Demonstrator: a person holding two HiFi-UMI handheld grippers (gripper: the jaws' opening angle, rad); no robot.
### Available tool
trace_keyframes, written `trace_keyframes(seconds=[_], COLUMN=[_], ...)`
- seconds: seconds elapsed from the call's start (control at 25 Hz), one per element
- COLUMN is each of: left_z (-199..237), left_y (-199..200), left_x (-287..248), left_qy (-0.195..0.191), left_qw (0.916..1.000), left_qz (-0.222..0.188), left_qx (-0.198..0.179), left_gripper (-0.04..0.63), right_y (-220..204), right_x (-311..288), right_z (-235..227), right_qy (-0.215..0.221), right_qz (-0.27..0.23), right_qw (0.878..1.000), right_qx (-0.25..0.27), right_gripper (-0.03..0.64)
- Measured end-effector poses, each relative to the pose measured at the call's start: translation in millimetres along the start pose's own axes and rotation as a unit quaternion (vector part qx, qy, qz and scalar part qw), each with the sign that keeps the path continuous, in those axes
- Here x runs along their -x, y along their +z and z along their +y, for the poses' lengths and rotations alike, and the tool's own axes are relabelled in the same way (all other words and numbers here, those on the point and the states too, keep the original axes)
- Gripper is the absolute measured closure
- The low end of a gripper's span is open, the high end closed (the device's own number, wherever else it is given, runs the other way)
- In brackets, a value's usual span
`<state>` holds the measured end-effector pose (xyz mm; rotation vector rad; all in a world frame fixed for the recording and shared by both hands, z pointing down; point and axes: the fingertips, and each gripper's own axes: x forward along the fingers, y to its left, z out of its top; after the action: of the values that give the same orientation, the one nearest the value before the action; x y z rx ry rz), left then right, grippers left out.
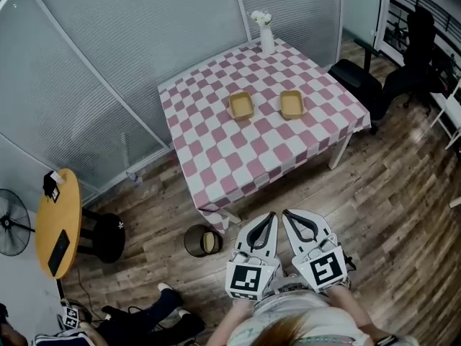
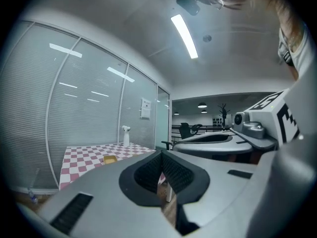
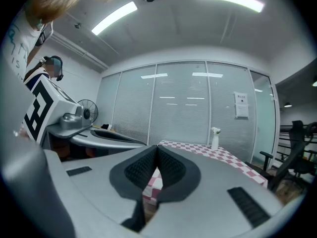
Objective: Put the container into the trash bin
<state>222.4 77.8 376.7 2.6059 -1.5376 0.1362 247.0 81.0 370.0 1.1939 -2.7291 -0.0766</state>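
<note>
Two tabletop containers; one trash bin; one white vase; one checked table; one fan

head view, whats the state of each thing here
left tongs, shut, empty
right tongs, shut, empty
left container, upright on the table, looks empty
right container, upright on the table, looks empty
trash bin, open-topped, something tan already inside
vase, upright at the table's far edge
</note>
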Motion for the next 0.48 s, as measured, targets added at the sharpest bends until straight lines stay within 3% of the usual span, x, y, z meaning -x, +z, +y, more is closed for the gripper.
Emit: trace_keyframes(seconds=[0.48], left_z=[72], left_y=[8], left_x=[-36], left_qy=[-0.009], left_qw=[0.9999], left_qz=[-0.001], left_qx=[0.013], left_gripper=[0.589], right_y=[11], right_x=[-83], right_z=[-17], right_qy=[-0.008], right_qz=[0.008], right_qw=[1.0], right_qx=[0.011], right_gripper=[0.624])
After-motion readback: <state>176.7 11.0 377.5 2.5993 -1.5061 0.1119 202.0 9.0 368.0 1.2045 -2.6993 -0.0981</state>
